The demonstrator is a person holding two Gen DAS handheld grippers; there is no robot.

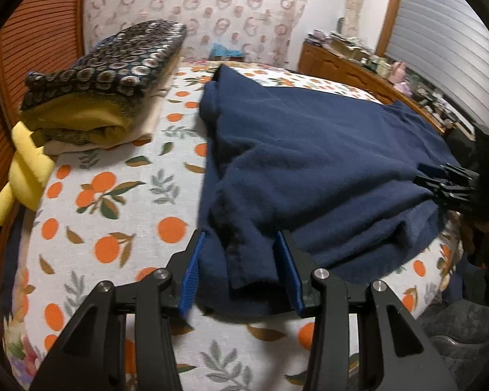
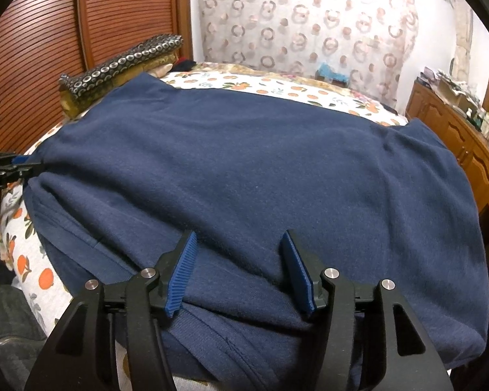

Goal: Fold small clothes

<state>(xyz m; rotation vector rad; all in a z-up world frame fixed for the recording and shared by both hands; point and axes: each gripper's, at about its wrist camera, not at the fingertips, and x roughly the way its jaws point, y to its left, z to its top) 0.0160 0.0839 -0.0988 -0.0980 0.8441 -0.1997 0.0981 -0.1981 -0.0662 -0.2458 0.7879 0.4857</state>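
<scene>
A dark blue garment [image 1: 309, 163] lies partly folded on the bed; it fills the right wrist view [image 2: 244, 163]. My left gripper [image 1: 241, 238] is open, its blue pads on either side of the garment's near left edge. My right gripper [image 2: 239, 236] is open over the garment's near hem, with folded layers below it. The right gripper also shows at the right edge of the left wrist view [image 1: 440, 179], at the garment's right side. The left gripper shows at the left edge of the right wrist view [image 2: 13, 167].
The bed has a white sheet with orange prints [image 1: 114, 228]. A stack of folded clothes [image 1: 107, 91] sits at the far left, with a yellow plush toy [image 1: 22, 169] beside it. A wooden dresser [image 2: 456, 137] stands at the right. A patterned curtain [image 2: 309, 16] hangs behind.
</scene>
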